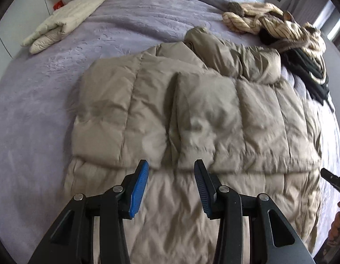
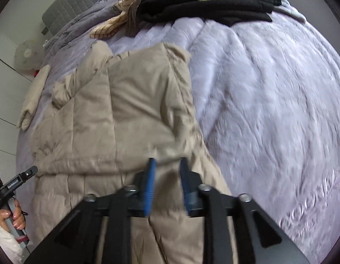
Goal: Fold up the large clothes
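Observation:
A large beige puffer jacket (image 1: 192, 114) lies spread on the lilac bedspread (image 1: 37, 114), its sleeves folded in over the body. My left gripper (image 1: 171, 169) hangs open and empty just above the jacket's lower part. In the right wrist view the jacket (image 2: 130, 110) fills the left half. My right gripper (image 2: 165, 165) is open with a narrower gap, over the jacket's right edge, holding nothing that I can see. The left gripper's tip (image 2: 26, 176) shows at the left edge, with the hand (image 2: 13, 215) on its handle.
A folded cream garment (image 1: 66, 19) lies at the far left of the bed. A striped cream garment (image 1: 275, 24) and black clothes (image 2: 205, 2) are piled at the far side. A grey quilted headboard (image 2: 68, 6) and a white fan (image 2: 26, 55) stand beyond.

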`<action>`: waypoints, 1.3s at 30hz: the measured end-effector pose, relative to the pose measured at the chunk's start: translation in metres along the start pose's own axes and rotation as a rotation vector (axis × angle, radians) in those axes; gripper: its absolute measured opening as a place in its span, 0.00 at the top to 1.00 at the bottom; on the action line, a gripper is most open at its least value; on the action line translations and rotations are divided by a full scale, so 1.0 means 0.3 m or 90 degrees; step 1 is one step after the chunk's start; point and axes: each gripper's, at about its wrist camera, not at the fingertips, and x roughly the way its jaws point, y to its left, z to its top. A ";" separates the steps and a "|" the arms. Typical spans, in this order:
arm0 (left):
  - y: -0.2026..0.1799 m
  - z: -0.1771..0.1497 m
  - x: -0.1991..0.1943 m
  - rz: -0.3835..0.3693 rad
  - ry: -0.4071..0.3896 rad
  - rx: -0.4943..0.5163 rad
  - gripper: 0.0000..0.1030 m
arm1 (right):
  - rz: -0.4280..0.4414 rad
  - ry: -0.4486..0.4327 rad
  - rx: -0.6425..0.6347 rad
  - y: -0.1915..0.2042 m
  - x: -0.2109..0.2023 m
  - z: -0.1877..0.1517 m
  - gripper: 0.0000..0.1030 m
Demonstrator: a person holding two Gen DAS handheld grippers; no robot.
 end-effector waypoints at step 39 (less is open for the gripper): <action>0.010 -0.571 -0.274 0.066 0.022 0.006 0.00 | 0.116 0.053 0.019 0.115 -0.184 -0.508 0.16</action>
